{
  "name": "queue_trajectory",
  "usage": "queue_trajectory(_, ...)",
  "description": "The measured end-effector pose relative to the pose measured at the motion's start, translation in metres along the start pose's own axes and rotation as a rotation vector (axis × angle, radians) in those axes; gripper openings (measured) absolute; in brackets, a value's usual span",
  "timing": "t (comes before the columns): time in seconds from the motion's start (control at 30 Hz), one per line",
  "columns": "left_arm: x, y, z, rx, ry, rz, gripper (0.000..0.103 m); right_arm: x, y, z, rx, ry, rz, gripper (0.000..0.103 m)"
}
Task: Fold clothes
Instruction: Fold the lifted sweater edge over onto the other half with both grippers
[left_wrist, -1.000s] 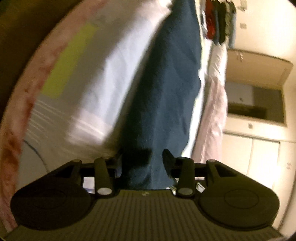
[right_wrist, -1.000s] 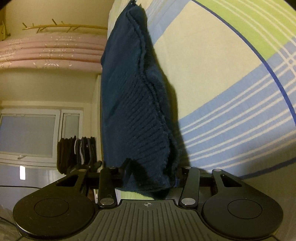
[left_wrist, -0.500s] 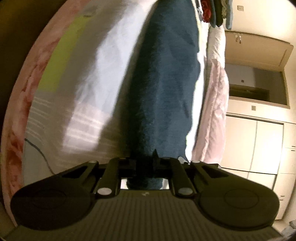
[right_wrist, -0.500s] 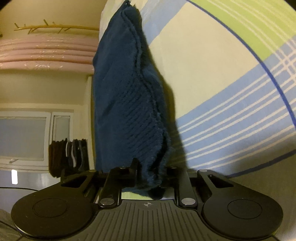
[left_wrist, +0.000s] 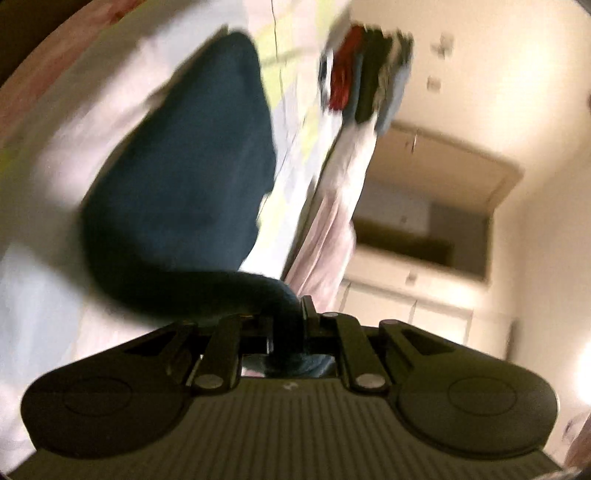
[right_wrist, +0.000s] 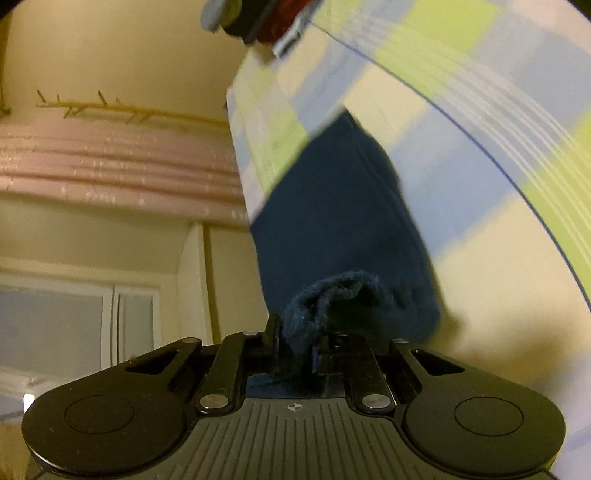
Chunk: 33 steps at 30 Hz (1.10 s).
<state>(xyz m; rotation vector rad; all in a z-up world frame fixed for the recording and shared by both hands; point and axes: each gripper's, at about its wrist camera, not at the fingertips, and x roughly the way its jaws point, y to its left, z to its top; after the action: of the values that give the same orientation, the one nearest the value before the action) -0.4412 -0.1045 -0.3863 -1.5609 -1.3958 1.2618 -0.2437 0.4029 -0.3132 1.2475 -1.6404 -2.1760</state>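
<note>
A dark navy knitted garment (left_wrist: 192, 177) lies on a checked bed sheet (right_wrist: 461, 122) of blue, green and cream. My left gripper (left_wrist: 288, 325) is shut on one end of the garment, which bends up from the bed into the jaws. My right gripper (right_wrist: 295, 347) is shut on the other end of the same garment (right_wrist: 340, 229), whose edge is bunched and rolled between the jaws. Both views are blurred.
A stack of folded clothes (left_wrist: 365, 85) in red, dark and blue sits at the far end of the bed; it also shows in the right wrist view (right_wrist: 258, 14). A pink bed skirt (left_wrist: 325, 236), cabinets (left_wrist: 424, 236) and a window (right_wrist: 74, 325) surround the bed.
Both grippers closed on the ends of the navy garment, lifted them and swung; the garment now curls up from the sheet, and the clothes stack has come into the right view.
</note>
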Motion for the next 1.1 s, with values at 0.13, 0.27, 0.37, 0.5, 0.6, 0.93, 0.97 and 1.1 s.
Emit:
queue_trajectory(0.13,0.024,0.017,0.062,-0.12,-0.058,0.01,0.011,0.055,0.015,0.053,0.042,-0.057,-0.047,0.014)
queue_trajectory(0.27,0.046,0.037,0.116,-0.23,-0.052,0.074,0.012,0.11,0.003,0.096,0.127,-0.066,-0.128,0.014)
queue_trajectory(0.37,0.055,0.043,0.145,-0.268,0.013,0.105,0.015,0.128,-0.02,0.106,0.214,-0.09,-0.123,0.014)
queue_trajectory(0.5,0.047,0.029,0.158,-0.195,0.074,0.042,0.06,0.128,-0.036,0.11,0.307,-0.162,-0.025,0.037)
queue_trajectory(0.6,0.029,0.015,0.167,-0.151,0.021,-0.05,0.071,0.106,-0.024,0.109,0.283,-0.305,0.035,0.068)
queue_trajectory(0.93,0.028,-0.05,0.127,0.646,0.047,0.309,0.069,0.09,0.043,0.103,-0.417,-0.13,-0.265,0.067)
queue_trajectory(0.97,0.03,-0.047,0.117,0.688,0.05,0.333,0.069,0.095,0.04,0.1,-0.451,-0.094,-0.275,0.067)
queue_trajectory(1.1,0.032,-0.031,0.1,0.677,0.027,0.34,0.068,0.106,0.024,0.088,-0.55,-0.008,-0.289,0.067)
